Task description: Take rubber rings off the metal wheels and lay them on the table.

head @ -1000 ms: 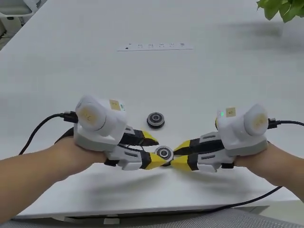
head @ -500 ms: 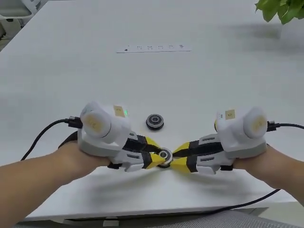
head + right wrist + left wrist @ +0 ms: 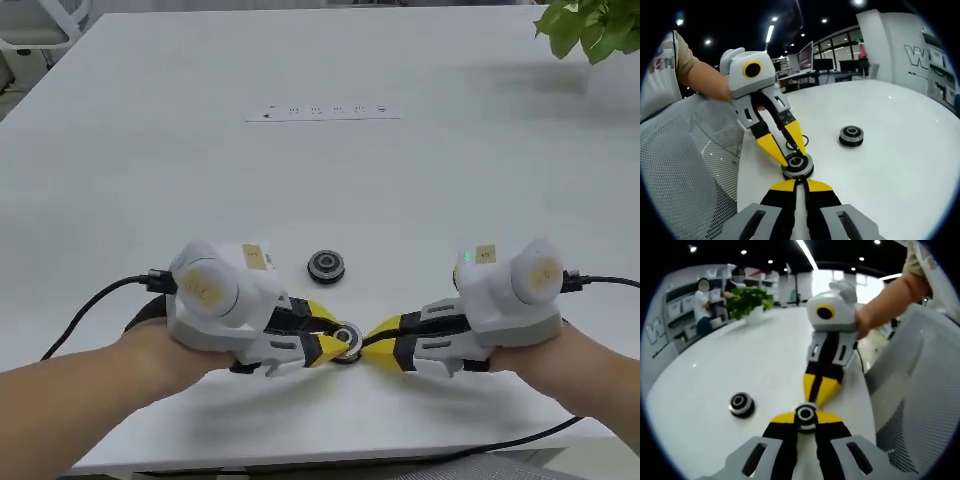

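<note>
Compared with a second ago the left gripper (image 3: pixel 328 335) has closed its jaws in: they were wide around the metal wheel (image 3: pixel 347 338) and now they pinch it from both sides, which the left gripper view shows nicely, yellow tips on either side of the wheel (image 3: pixel 806 415). The wheel is held just above the near edge of the white table (image 3: pixel 420 180), right between the two grippers, and its dark outer ring looks like it's on the wheel. The right gripper (image 3: pixel 372 335) comes in from the other side with its jaws pressed together, and the tips touch the wheel's edge (image 3: pixel 798 165); I honestly can't tell if they've nipped any rubber. The second wheel (image 3: pixel 326 265) lies flat on the table a little beyond the grippers, apart from both, dark ring around it too. Further back there's a thin white strip (image 3: pixel 322 111) lying across the tabletop, and a green plant (image 3: pixel 590 25) sits at the far right corner. A black cable (image 3: pixel 90 305) trails off the left gripper towards the table edge, and the right gripper view catches a grey mesh chair (image 3: pixel 695 165) behind the person's arm
</note>
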### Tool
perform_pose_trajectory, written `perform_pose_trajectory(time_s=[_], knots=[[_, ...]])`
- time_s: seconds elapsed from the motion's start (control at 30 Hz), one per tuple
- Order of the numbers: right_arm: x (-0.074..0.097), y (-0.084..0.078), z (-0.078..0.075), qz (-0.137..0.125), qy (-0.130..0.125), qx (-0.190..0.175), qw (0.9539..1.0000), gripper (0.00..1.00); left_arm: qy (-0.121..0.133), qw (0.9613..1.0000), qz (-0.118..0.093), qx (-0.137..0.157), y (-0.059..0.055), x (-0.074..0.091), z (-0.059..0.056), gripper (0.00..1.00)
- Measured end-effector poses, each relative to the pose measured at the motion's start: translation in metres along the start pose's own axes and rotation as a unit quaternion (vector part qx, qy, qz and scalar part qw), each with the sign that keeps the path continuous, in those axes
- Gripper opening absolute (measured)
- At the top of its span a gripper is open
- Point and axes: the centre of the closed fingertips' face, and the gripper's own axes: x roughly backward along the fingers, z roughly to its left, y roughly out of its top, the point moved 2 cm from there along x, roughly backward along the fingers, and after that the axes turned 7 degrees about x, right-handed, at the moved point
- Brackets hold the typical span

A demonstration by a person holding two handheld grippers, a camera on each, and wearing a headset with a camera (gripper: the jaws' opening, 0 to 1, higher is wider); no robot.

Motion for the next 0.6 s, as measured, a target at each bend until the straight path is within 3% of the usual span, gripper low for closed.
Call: perform_pose_trajectory(time_s=[0.33,0.47,0.6], knots=[[0.0009,-0.0007,-0.0020,-0.011,-0.025,-0.057,0.9980,0.00,0.015,0.9998,0.006,-0.014,0.0004,-0.0005,-0.0003,0.12],[0.0026,-0.0030,-0.0038,-0.030,-0.031,-0.114,0.9925,0.00,0.016,0.9999,0.003,-0.005,0.0000,-0.0002,0.0006,0.12],[0.0051,-0.0012,-0.0062,-0.049,-0.037,-0.131,0.9895,0.00,0.018,0.9998,0.003,-0.007,-0.0001,-0.0001,0.0002,0.12]])
